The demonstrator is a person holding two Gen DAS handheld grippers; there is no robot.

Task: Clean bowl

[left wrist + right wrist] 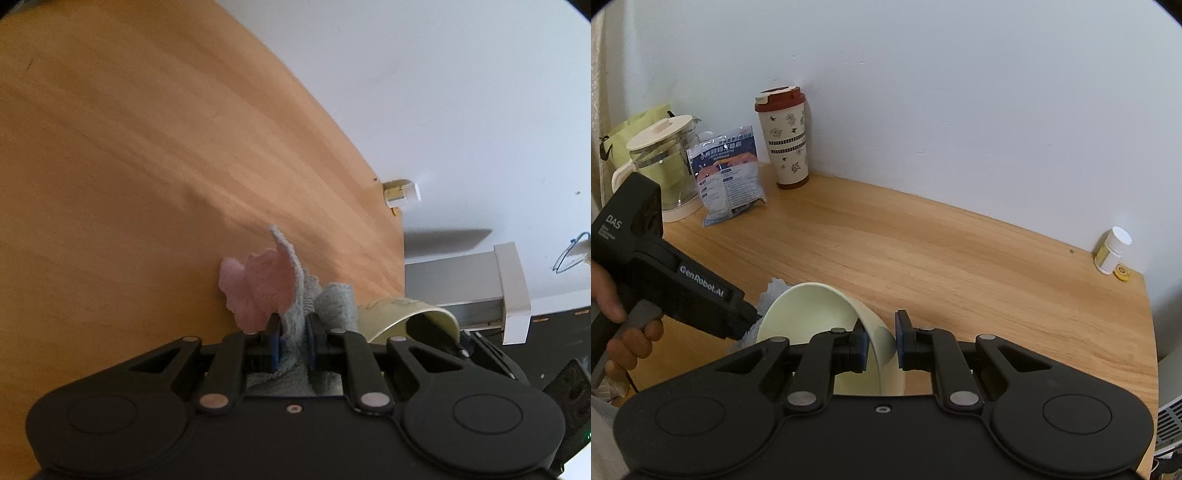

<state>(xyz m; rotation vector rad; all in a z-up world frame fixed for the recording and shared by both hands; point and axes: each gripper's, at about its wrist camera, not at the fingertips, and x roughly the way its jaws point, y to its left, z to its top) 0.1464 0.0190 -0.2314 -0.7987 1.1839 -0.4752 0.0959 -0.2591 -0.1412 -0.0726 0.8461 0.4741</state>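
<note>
The right gripper (881,345) has the bowl (812,314) by its rim, one pad inside the wall and one outside, jaws nipped tight on that thin edge. It holds the bowl above the table (960,266), tipped up on its side, near the front edge. That tilt looks deliberate: it turns the open mouth toward the left gripper (750,321) so the inside is easy to reach.

And the left gripper is right there, clamped on a cloth (295,306), blue-grey towelling with a pink side fanning out ahead of the pads. In the right wrist view its nose sits at the bowl's left rim, with cloth bunched between it and the outer wall. Whether the cloth is touching the inside yet, I can't tell.

Which way does the bowl point? Its mouth faces left and a bit toward the camera in the right view, base away to the right. So its axis, mouth to base, lies closer to level than upright.

Back by the wall, well clear: a kettle (661,162), a packet (729,173), a tumbler (783,136) and a small bottle (1112,251) at the far right.
</note>
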